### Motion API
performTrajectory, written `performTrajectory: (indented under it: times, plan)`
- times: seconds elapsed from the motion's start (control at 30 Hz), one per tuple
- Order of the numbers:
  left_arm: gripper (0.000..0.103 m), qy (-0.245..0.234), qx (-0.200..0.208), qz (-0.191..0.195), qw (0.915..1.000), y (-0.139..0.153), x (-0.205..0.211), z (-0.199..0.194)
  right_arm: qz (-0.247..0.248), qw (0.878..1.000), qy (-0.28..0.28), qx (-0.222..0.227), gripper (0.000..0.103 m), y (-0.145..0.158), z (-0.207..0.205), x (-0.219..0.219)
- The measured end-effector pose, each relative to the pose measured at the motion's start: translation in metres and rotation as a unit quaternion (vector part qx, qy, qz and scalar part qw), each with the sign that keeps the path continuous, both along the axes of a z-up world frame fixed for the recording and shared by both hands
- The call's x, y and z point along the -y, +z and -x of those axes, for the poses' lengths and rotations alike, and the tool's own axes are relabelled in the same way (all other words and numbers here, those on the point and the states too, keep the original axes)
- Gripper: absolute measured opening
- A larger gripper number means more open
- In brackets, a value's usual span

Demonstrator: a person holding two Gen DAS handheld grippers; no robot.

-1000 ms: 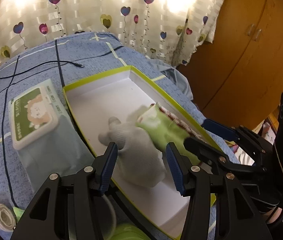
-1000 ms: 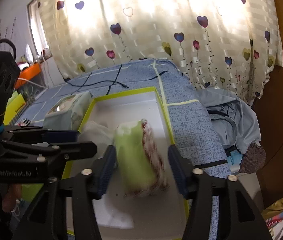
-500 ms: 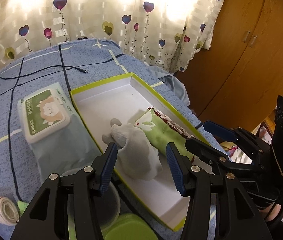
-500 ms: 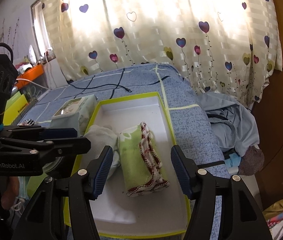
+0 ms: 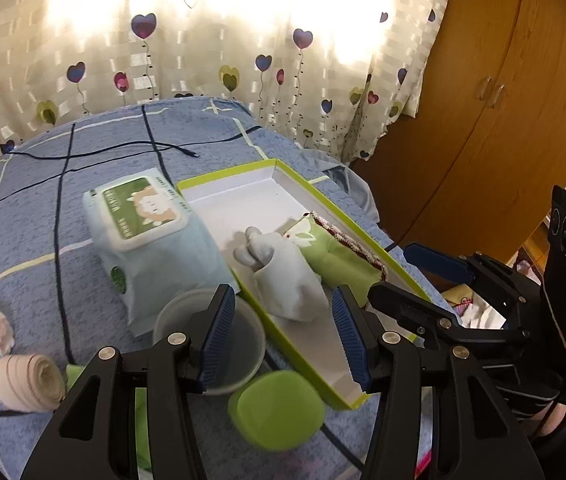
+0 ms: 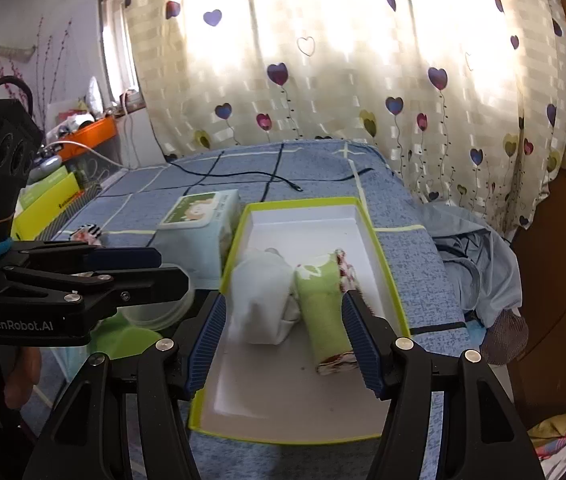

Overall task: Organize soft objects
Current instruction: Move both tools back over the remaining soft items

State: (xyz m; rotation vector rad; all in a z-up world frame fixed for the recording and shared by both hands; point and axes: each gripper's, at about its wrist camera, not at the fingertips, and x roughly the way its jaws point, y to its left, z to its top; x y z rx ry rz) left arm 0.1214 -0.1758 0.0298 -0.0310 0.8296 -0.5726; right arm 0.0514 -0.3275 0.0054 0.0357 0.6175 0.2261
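A white box with a lime-green rim (image 5: 347, 224) (image 6: 387, 268) lies on the blue bed. Inside it, side by side, are a pale grey glove (image 5: 287, 276) (image 6: 263, 292) and a rolled green towel with red-and-white trim (image 5: 339, 256) (image 6: 321, 308). My left gripper (image 5: 281, 294) hovers open above the box's near end, short of the glove, with nothing between its fingers. My right gripper (image 6: 283, 300) is also open, held back over the near part of the box, apart from the towel and glove. Each gripper shows at the other view's edge.
A wet-wipes pack (image 5: 143, 216) (image 6: 199, 216) stands left of the box. Near my left gripper sit a clear round tub (image 5: 219, 340), a green lid (image 5: 279, 412) and a beige bandage roll (image 5: 29, 382). A black cable (image 5: 163, 148) crosses the bed. A wooden wardrobe (image 5: 483, 120) stands right.
Both grippers have drawn back and upward from the box. The glove and towel, earlier between the fingers, now lie farther off in the box. The tub and green lid have come into view.
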Motion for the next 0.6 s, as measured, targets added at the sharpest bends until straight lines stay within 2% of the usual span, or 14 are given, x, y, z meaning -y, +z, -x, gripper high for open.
performTrajectory:
  times: [0.1, 0.23, 0.6]
  plan:
    - [0.052, 0.006, 0.005, 0.004, 1.0000, 0.002, -0.011, 0.008, 0.002, 1.000, 0.006, 0.005, 0.066, 0.004, 0.005, -0.009]
    - [0.052, 0.016, 0.010, 0.007, 0.9998, 0.003, -0.024, 0.018, 0.006, 1.000, 0.016, 0.012, 0.068, 0.010, 0.012, -0.021]
    - [0.052, 0.063, 0.013, 0.005, 0.9979, -0.002, -0.068, 0.037, 0.012, 0.998, 0.066, 0.004, 0.068, 0.012, 0.021, -0.064]
